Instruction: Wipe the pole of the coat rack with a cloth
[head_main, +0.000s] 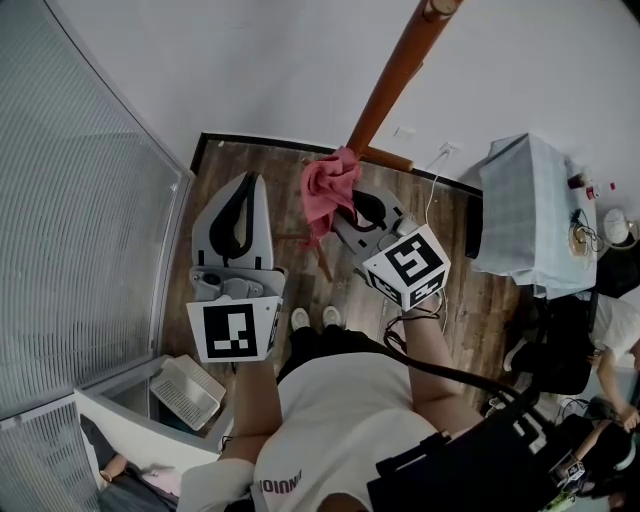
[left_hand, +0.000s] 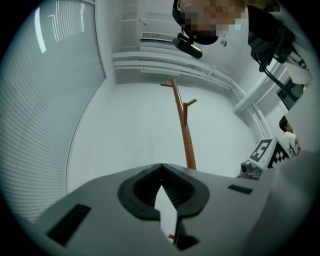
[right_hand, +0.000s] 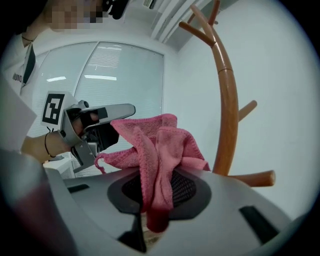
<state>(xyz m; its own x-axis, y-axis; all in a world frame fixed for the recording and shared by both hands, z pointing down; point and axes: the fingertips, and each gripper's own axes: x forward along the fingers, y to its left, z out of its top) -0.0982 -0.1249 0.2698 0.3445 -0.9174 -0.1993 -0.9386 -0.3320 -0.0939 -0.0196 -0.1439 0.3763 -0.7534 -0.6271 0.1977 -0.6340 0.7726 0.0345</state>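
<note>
Pink cloth (right_hand: 160, 150) bunched and clamped in right gripper (right_hand: 156, 176); coat rack pole (right_hand: 227, 115) just ahead, slightly right, seemingly not yet touched; left gripper (left_hand: 161, 167) alongside, jaws closed on nothing; press cloth flat to pole, slide lengthwise, keep clamp firm.

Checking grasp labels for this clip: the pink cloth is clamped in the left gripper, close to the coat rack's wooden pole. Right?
No, the right gripper holds the pink cloth, close to the coat rack's wooden pole; the right gripper view shows it.
</note>
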